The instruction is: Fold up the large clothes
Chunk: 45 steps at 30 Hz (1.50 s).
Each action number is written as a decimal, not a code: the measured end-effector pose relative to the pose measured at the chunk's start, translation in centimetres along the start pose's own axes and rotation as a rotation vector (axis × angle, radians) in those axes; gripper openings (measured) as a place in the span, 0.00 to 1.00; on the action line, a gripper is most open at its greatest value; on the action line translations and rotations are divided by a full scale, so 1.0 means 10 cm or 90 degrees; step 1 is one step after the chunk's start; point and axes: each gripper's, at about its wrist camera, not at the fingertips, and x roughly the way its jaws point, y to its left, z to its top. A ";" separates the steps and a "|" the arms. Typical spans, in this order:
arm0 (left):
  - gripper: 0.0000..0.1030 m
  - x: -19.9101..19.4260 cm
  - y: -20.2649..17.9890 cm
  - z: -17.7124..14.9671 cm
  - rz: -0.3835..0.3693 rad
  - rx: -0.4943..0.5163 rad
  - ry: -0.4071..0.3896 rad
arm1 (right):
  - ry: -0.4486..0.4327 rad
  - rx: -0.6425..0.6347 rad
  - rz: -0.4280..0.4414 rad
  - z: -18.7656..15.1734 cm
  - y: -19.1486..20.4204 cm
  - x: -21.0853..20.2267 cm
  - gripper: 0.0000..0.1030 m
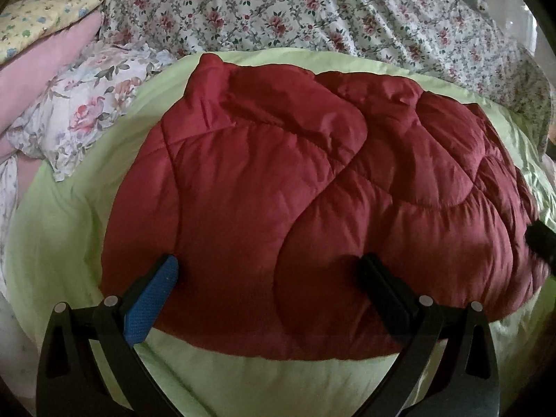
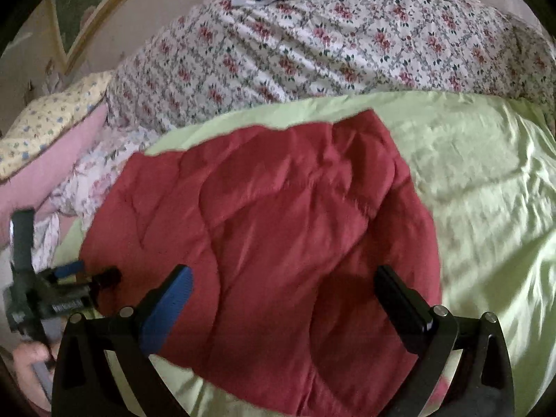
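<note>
A dark red quilted padded garment lies folded in a thick bundle on a light green bedsheet. It also shows in the right wrist view. My left gripper is open and empty, its fingers spread over the garment's near edge. My right gripper is open and empty above the garment's near right part. The left gripper also shows at the left edge of the right wrist view, at the garment's left edge. The right gripper's tip shows at the right edge of the left wrist view.
A floral duvet is piled along the far side of the bed. A pink pillow, a yellow patterned pillow and a rose-print pillow lie at the left. Bare green sheet spreads to the right of the garment.
</note>
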 end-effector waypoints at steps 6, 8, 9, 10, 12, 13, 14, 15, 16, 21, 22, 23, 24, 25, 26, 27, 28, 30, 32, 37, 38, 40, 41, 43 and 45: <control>1.00 -0.05 0.10 -0.08 -0.022 0.005 0.002 | -0.022 -0.040 -0.053 -0.26 0.27 -0.11 1.00; 1.00 -0.04 0.15 -0.11 -0.032 0.002 0.004 | -0.028 -0.045 -0.068 -0.31 0.33 -0.13 1.00; 1.00 -0.04 0.16 -0.12 -0.035 0.000 0.004 | -0.032 -0.048 -0.078 -0.33 0.36 -0.15 1.00; 1.00 -0.04 0.18 -0.13 -0.037 -0.001 0.004 | -0.034 -0.050 -0.083 -0.34 0.38 -0.15 1.00; 1.00 -0.06 0.21 -0.15 -0.040 0.001 0.001 | -0.040 -0.055 -0.093 -0.37 0.42 -0.18 1.00; 1.00 -0.07 0.22 -0.16 -0.040 0.002 -0.002 | -0.040 -0.054 -0.095 -0.37 0.45 -0.19 1.00; 1.00 -0.08 0.23 -0.16 -0.040 0.004 -0.004 | -0.040 -0.053 -0.094 -0.38 0.47 -0.19 1.00; 1.00 -0.10 0.23 -0.16 -0.038 0.007 -0.008 | -0.039 -0.053 -0.093 -0.38 0.49 -0.19 1.00; 1.00 -0.11 0.23 -0.16 -0.035 0.010 -0.012 | -0.035 -0.056 -0.092 -0.37 0.52 -0.17 1.00; 1.00 -0.15 0.23 -0.14 -0.047 0.022 -0.019 | -0.012 -0.071 -0.088 -0.32 0.67 -0.05 1.00; 1.00 -0.15 0.22 -0.14 -0.049 0.022 -0.019 | -0.007 -0.069 -0.083 -0.31 0.68 -0.02 1.00; 1.00 -0.16 0.21 -0.13 -0.051 0.023 -0.020 | 0.001 -0.067 -0.080 -0.29 0.69 0.02 1.00; 1.00 -0.16 0.20 -0.11 -0.055 0.024 -0.019 | 0.013 -0.068 -0.081 -0.26 0.69 0.08 1.00; 1.00 -0.17 0.20 -0.09 -0.061 0.023 -0.020 | 0.021 -0.068 -0.089 -0.25 0.69 0.12 1.00; 1.00 -0.18 0.20 -0.07 -0.070 0.022 -0.021 | 0.031 -0.068 -0.098 -0.23 0.67 0.17 1.00; 1.00 -0.18 0.19 -0.05 -0.075 0.021 -0.023 | 0.043 -0.065 -0.104 -0.21 0.65 0.23 1.00; 1.00 -0.18 0.18 -0.03 -0.076 0.022 -0.025 | 0.058 -0.059 -0.106 -0.19 0.61 0.31 1.00; 1.00 -0.16 0.15 0.02 -0.073 0.028 -0.029 | 0.064 -0.049 -0.110 -0.16 0.54 0.40 1.00; 1.00 -0.06 0.12 0.06 -0.069 0.035 -0.020 | 0.066 -0.046 -0.117 -0.13 0.50 0.45 1.00; 1.00 0.15 0.11 0.09 -0.058 0.034 -0.010 | 0.070 -0.040 -0.112 -0.06 0.44 0.52 1.00; 1.00 0.17 0.12 0.10 -0.058 0.033 -0.010 | 0.070 -0.042 -0.110 -0.03 0.42 0.52 1.00; 1.00 0.22 0.13 0.12 -0.061 0.025 -0.007 | 0.069 -0.044 -0.111 0.03 0.39 0.53 1.00; 1.00 0.24 0.14 0.14 -0.062 0.022 -0.006 | 0.071 -0.045 -0.112 0.06 0.37 0.54 1.00; 1.00 0.30 0.15 0.18 -0.061 0.018 -0.004 | 0.073 -0.046 -0.115 0.12 0.31 0.62 1.00; 1.00 0.35 0.14 0.22 -0.060 0.013 -0.001 | 0.076 -0.039 -0.111 0.16 0.23 0.72 1.00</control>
